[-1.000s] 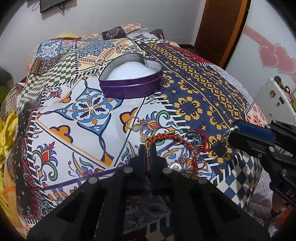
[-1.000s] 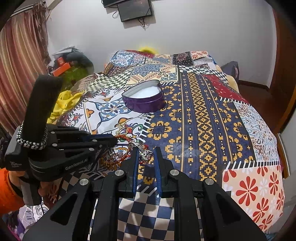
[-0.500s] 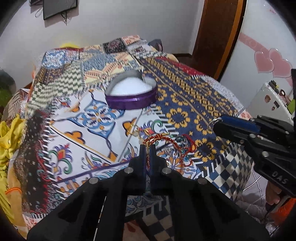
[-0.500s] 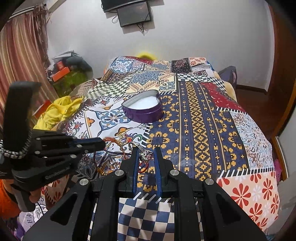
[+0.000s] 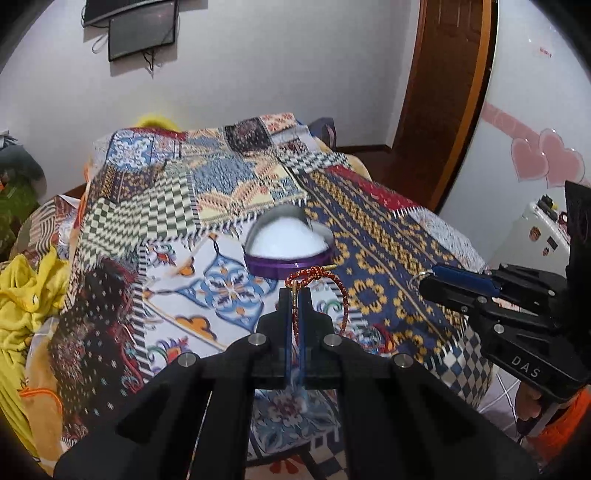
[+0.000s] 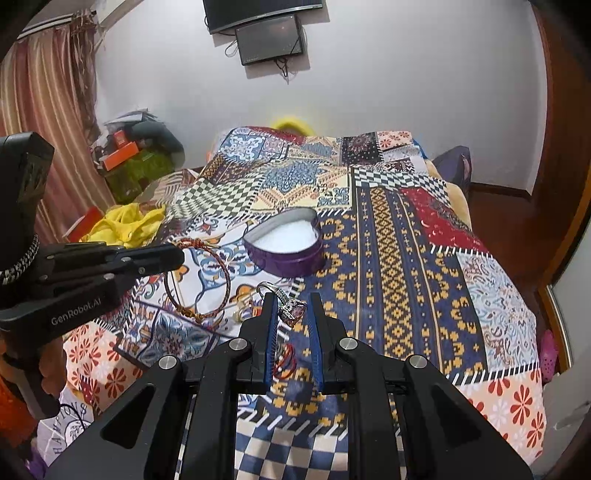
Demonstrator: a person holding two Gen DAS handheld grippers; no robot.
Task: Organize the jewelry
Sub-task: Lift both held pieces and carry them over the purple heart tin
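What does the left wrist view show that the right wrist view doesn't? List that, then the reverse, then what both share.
Only the left wrist view: pink heart stickers on the wall, and the left claw seen along its own fingers, shut on the red braided bracelet.
Only the right wrist view: the striped curtain, and the stone on the ring gripped in the right claw.
Both: the purple heart-shaped tin, the patchwork bedspread, the wall screens, both claws.

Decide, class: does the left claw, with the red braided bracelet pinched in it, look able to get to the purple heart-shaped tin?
Probably yes. The left claw holds the red braided bracelet above the bedspread, and nothing stands between it and the open purple heart-shaped tin just beyond.
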